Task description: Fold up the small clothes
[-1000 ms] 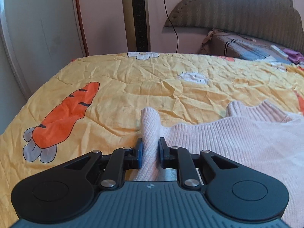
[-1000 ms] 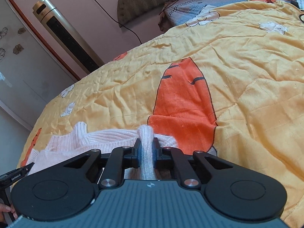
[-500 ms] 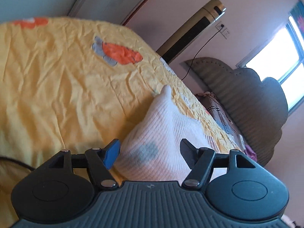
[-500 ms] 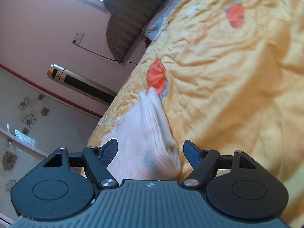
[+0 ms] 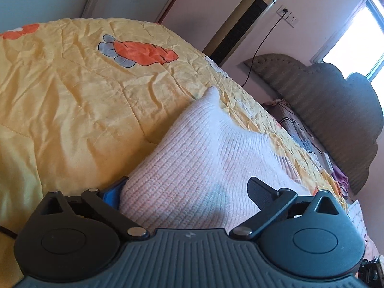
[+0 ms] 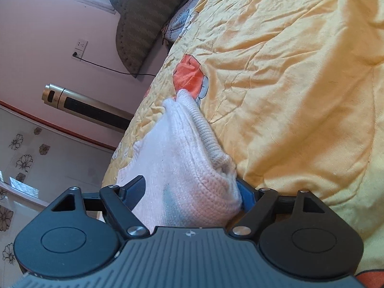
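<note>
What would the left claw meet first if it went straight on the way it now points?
Most likely the pink knitted sweater. It lies between the open fingers of the left claw, whose jaws have just been opening, and stretches ahead over the yellow quilt. Depth is hard to judge in this fisheye view.

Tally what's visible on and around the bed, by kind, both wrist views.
Pink knit sweater: 1
Yellow carrot-print quilt: 1
Tower fan: 1
Headboard: 1
Wall socket: 1
Total: 5
</note>
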The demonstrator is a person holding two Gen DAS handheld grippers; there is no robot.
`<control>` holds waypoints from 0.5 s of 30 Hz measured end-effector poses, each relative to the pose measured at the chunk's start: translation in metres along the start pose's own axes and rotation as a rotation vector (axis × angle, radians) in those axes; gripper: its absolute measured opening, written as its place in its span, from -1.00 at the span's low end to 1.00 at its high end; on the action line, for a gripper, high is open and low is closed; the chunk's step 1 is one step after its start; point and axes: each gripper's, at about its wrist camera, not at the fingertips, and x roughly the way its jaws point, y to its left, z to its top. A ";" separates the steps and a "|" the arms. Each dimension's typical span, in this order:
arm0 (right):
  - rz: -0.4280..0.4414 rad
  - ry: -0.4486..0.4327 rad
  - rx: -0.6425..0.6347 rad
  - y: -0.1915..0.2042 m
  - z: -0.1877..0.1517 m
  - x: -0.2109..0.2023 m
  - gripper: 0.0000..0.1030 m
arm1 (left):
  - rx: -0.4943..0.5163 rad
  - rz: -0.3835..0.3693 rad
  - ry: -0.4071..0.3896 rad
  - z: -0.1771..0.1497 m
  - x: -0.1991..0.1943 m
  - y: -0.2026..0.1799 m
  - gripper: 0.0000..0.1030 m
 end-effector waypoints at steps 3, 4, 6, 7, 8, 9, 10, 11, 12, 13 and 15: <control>-0.008 -0.014 -0.047 0.009 -0.005 0.005 0.90 | 0.004 0.040 -0.023 -0.002 0.002 -0.005 1.00; -0.012 -0.045 -0.044 0.010 -0.008 0.005 0.94 | 0.004 0.050 -0.026 -0.002 0.002 -0.007 1.00; -0.041 -0.123 -0.028 0.011 -0.015 0.004 0.91 | 0.003 0.060 -0.027 0.000 0.004 -0.008 1.00; -0.053 -0.138 -0.034 0.012 -0.017 0.006 0.90 | -0.002 0.058 -0.025 0.000 0.004 -0.007 1.00; -0.062 -0.130 -0.051 0.014 -0.017 0.008 0.87 | -0.011 0.050 -0.023 0.002 0.004 -0.006 1.00; -0.072 -0.120 -0.073 0.017 -0.017 0.010 0.76 | -0.021 0.036 -0.019 0.003 0.004 -0.003 1.00; -0.086 -0.112 -0.088 0.018 -0.016 0.010 0.68 | -0.029 0.013 -0.012 0.004 0.005 0.000 1.00; -0.111 -0.103 -0.095 0.019 -0.014 0.010 0.49 | -0.032 -0.007 -0.005 0.006 0.005 0.003 1.00; -0.129 -0.092 -0.097 0.019 -0.012 0.009 0.31 | -0.037 -0.029 0.001 0.008 0.005 0.007 1.00; -0.131 -0.087 -0.090 0.016 -0.010 0.007 0.23 | -0.052 -0.047 0.007 0.009 0.005 0.010 1.00; -0.098 -0.087 -0.034 0.002 -0.006 0.002 0.01 | -0.081 -0.065 0.018 0.013 0.005 0.014 1.00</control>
